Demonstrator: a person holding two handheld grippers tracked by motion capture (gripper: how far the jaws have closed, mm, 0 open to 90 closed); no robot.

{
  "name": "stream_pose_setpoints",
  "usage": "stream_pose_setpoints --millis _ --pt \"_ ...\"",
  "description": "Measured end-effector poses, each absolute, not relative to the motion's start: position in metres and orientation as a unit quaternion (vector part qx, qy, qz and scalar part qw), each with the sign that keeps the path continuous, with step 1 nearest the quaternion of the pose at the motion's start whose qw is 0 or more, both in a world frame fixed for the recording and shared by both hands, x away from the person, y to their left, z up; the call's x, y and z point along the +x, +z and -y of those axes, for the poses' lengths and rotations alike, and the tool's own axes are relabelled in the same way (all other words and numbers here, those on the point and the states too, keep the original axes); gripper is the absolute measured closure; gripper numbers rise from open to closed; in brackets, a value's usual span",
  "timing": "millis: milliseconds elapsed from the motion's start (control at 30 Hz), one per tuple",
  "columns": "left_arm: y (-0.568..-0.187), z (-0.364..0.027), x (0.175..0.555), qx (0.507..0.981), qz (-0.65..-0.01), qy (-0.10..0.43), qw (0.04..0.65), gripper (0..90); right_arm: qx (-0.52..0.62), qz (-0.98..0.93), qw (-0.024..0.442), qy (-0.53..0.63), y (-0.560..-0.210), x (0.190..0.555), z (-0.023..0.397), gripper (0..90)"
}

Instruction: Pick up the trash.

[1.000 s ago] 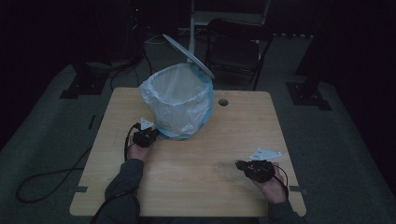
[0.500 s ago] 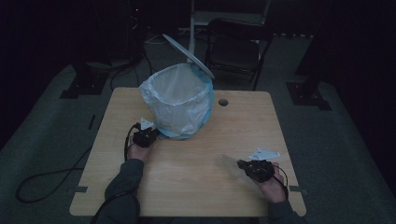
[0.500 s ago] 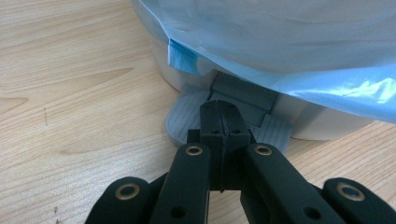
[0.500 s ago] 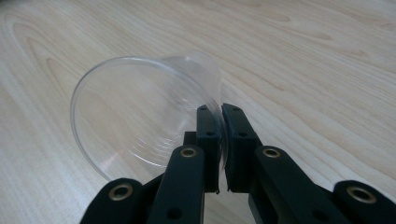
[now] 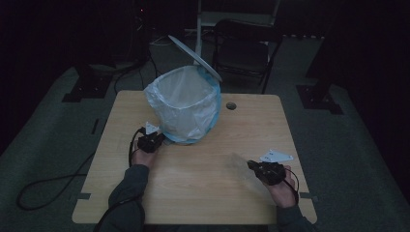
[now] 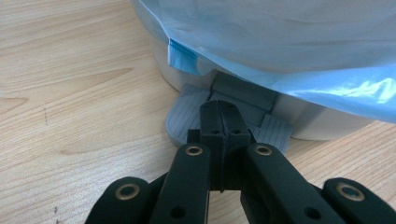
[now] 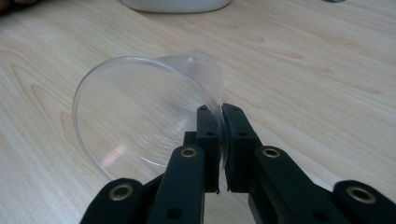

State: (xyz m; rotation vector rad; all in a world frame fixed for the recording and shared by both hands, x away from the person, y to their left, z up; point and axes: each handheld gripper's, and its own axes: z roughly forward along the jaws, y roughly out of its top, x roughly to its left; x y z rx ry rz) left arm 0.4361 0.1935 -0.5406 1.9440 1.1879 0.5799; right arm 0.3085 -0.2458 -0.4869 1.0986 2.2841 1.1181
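A white pedal bin (image 5: 186, 104) lined with a pale blue bag (image 6: 280, 42) stands at the back middle of the wooden table (image 5: 193, 193), its lid (image 5: 195, 57) tilted up. My left gripper (image 5: 157, 141) is at the bin's front left foot. Its jaws are shut together with their tips (image 6: 219, 112) resting on the grey ribbed pedal (image 6: 187, 119). My right gripper (image 5: 251, 165) sits near the table's front right, shut on the rim of a clear plastic cup (image 7: 140, 121). The cup (image 5: 240, 166) lies on its side, mouth towards the camera.
A dark folding chair (image 5: 244, 46) stands behind the table. A round cable hole (image 5: 230, 105) is in the tabletop right of the bin. A black cable (image 5: 43, 186) loops on the floor at left. The bin's white base (image 7: 177, 4) shows far ahead of the cup.
The right gripper with the cup has drifted very slightly to the right. The left gripper stays on the pedal and the lid stays up.
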Motion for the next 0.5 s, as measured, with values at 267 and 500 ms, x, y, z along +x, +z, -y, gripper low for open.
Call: stream_pose_setpoints --millis 267,500 --pt "-0.541 -0.194 0.436 0.763 -0.467 0.227 0.385 90.0 0.392 -0.801 0.198 0.407 -0.476 0.313 0.246 86.1" --pt "-0.541 -0.193 0.436 0.763 -0.466 0.228 0.385 90.0 0.393 -0.795 0.201 0.416 -0.47 0.315 0.246 86.1"
